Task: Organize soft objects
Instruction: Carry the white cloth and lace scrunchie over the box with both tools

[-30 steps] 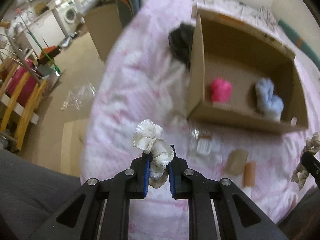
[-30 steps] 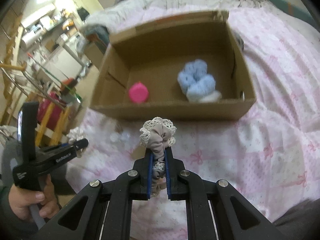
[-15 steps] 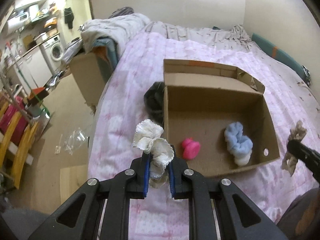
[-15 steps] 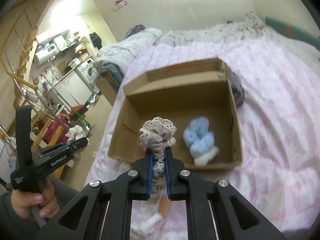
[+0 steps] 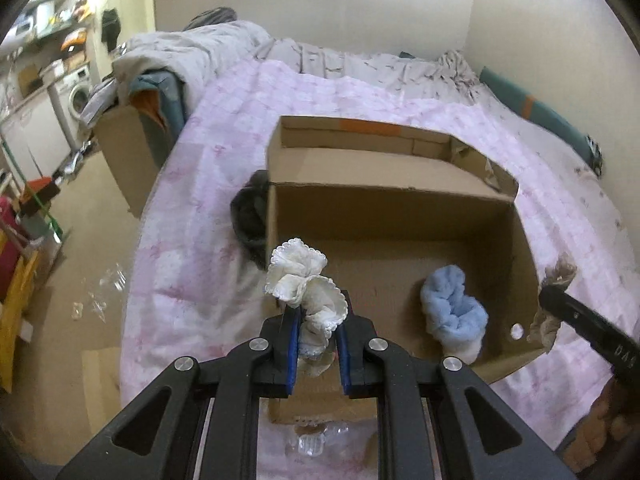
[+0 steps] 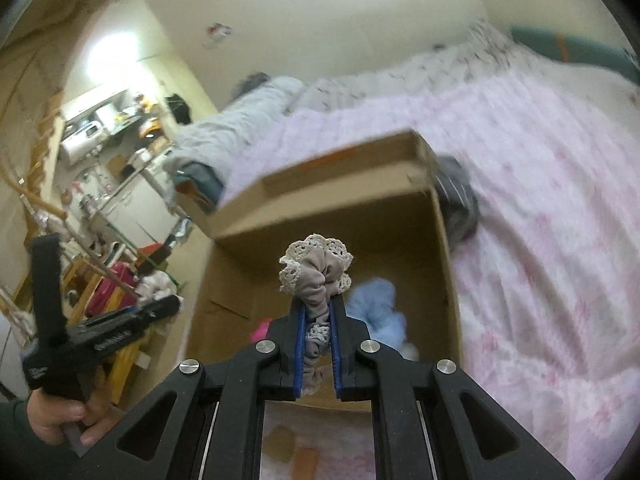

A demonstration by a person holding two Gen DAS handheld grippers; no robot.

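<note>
My left gripper (image 5: 317, 312) is shut on a white lace-edged scrunchie (image 5: 304, 284) and holds it above the near left part of an open cardboard box (image 5: 400, 208) on the pink bedspread. My right gripper (image 6: 318, 312) is shut on a grey scrunchie with cream lace (image 6: 316, 276) above the same box (image 6: 444, 248); it also shows at the right edge of the left wrist view (image 5: 560, 300). Inside the box lie a blue fluffy scrunchie (image 5: 454, 312) and a pink object (image 6: 260, 330), which the left gripper hides in its own view.
A dark cloth item (image 5: 250, 216) lies on the bed against the box's left side. Clear plastic packets (image 5: 316, 444) and small tan items (image 6: 296, 452) lie on the bedspread in front of the box. A rumpled grey duvet (image 5: 192, 56) lies at the back. The floor (image 5: 60, 240) drops off left of the bed.
Both grippers have risen and moved forward over the box, each still holding its scrunchie. The right wrist view has tilted up and blurred.
</note>
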